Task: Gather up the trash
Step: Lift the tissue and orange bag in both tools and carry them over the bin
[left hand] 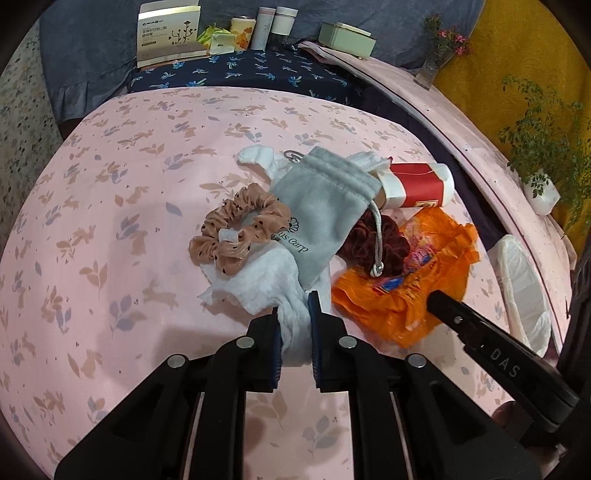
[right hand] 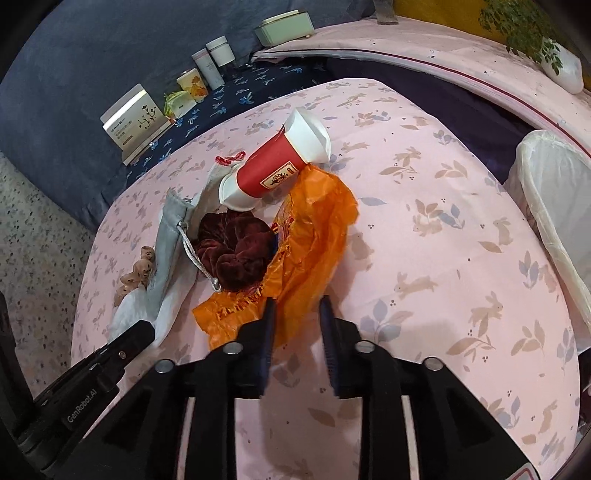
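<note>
My left gripper (left hand: 294, 308) is shut on the near end of a crumpled white tissue (left hand: 266, 280) that lies under a peach scrunchie (left hand: 238, 232) and a grey drawstring pouch (left hand: 321, 214). My right gripper (right hand: 295, 306) is open, its fingers on either side of the near edge of an orange plastic wrapper (right hand: 314, 236); that wrapper also shows in the left wrist view (left hand: 406, 291). A red and white paper cup (right hand: 277, 166) lies on its side beyond it. A dark red scrunchie (right hand: 236, 251) sits on the wrapper's left part.
A bin with a white liner (right hand: 554, 206) stands at the right of the pink table (right hand: 443, 258); it also shows in the left wrist view (left hand: 524, 291). Boxes, jars and a green tin (left hand: 347, 35) stand at the back. A potted plant (left hand: 543, 147) is at the right.
</note>
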A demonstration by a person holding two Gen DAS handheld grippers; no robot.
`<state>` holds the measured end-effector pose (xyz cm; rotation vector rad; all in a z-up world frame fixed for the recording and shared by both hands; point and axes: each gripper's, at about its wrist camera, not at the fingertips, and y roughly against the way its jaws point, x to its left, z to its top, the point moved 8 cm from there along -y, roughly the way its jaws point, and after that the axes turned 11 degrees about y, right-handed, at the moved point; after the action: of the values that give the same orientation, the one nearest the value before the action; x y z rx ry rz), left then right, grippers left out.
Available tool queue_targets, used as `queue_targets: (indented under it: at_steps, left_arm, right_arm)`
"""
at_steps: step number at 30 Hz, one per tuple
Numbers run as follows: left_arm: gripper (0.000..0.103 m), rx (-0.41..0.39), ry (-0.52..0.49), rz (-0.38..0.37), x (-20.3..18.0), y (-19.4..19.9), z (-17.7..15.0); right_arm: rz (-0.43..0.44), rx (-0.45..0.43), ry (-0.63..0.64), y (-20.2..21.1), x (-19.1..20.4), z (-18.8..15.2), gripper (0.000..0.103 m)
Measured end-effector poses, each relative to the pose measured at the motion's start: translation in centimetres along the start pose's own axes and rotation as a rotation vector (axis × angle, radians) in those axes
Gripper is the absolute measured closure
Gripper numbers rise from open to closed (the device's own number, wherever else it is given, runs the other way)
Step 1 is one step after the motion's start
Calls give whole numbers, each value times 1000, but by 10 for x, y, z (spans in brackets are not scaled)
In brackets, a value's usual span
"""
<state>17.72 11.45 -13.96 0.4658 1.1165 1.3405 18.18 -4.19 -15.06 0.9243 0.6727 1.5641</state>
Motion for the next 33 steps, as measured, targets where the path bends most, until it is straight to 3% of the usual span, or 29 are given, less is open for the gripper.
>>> queue_targets:
  at_steps: [2,12,13,14,17,33]
  left_arm:
    - [91,-1,2,-5,0,3,-1]
    - [91,19,-17,20,-2,-1,-12]
    - [91,23,-16,22,-1,-2,-13]
    - [91,25,-15,24,-1,-2,-13]
    - [91,20,-25,24,-3,1,-14]
    - [92,-103,-66,-65,-49,61,12]
  right_arm:
    - [4,0,-9,1,0,-4,54]
    - [69,33,4,-11,24,-9,53]
    - [65,35,15,-13,27,-8,57]
    - [66,36,22,-13,29,-6,69]
    - [66,44,37,-14,31,-6,94]
    - [-4,-155,60,62,2,26,100]
